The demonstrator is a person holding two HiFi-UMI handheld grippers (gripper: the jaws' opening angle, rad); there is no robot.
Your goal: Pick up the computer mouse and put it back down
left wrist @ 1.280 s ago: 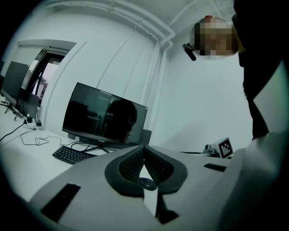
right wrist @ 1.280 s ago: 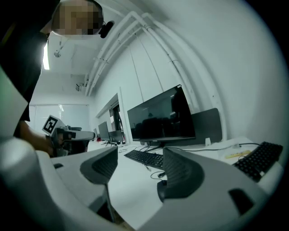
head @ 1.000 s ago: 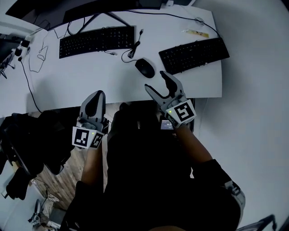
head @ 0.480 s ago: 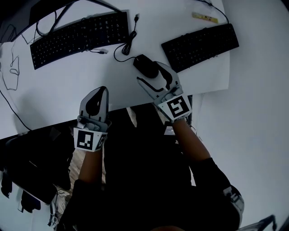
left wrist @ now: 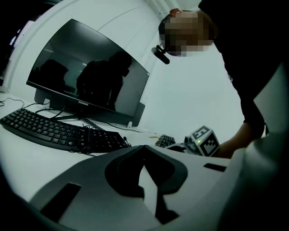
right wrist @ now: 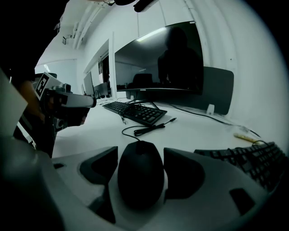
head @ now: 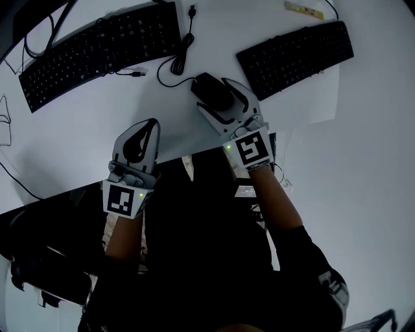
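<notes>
Lying lengthwise between right gripper (right wrist: 141, 159) jaws, mouse (right wrist: 140, 178) points away.

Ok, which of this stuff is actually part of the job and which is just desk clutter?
In the job: computer mouse on the desk; right gripper, jaws against its sides.
Lying about: left keyboard; right keyboard; monitor; yellowish strip; left gripper, shut, empty.
</notes>
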